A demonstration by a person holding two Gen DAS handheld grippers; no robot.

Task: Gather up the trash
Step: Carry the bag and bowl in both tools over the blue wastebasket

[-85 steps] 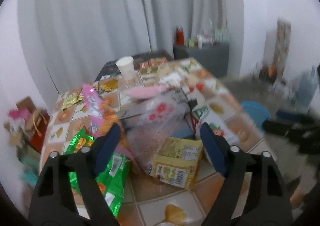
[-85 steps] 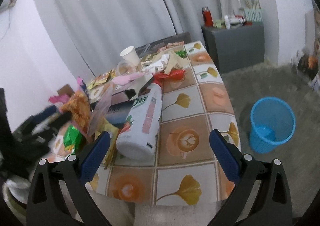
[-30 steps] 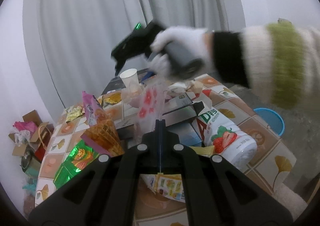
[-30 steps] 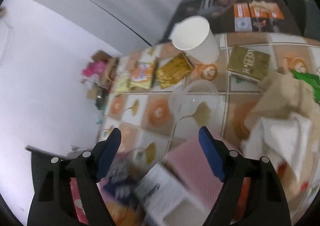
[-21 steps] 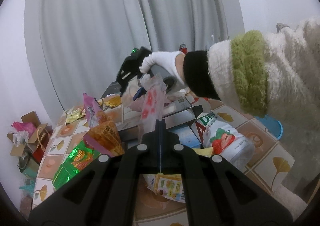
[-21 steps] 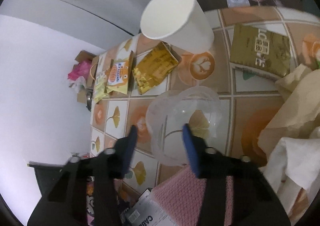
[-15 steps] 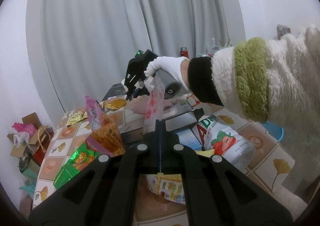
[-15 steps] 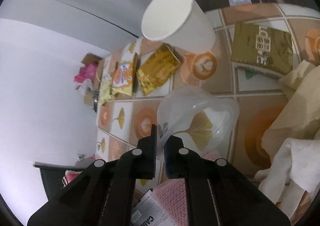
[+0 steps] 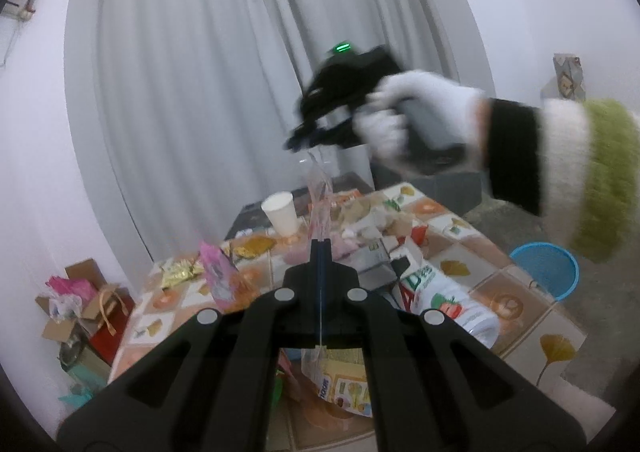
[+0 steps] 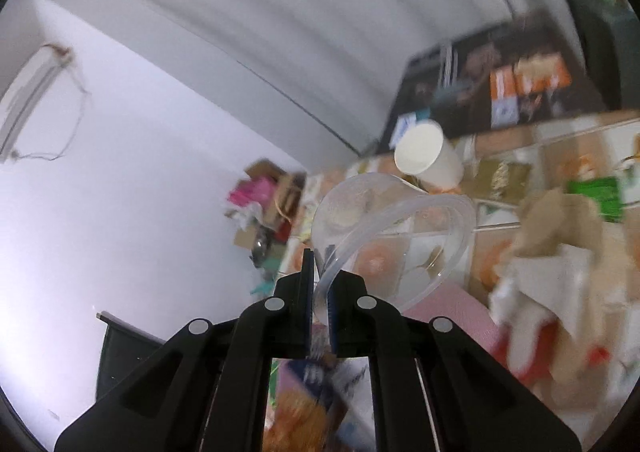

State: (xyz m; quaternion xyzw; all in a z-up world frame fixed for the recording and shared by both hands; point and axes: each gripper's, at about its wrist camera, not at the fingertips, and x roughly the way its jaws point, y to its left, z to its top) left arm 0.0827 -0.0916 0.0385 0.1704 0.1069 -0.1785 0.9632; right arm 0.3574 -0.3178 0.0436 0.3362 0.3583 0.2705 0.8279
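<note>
Right gripper (image 10: 319, 294): pinching clear plastic cup (image 10: 394, 236) rim | left gripper (image 9: 320, 252): clamping clear wrapper (image 9: 320, 188)

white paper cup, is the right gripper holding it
No, the right gripper pinches the clear plastic cup's rim; the white paper cup stands beyond.

"AD" in red on white bottle (image 9: 448, 302)
</note>
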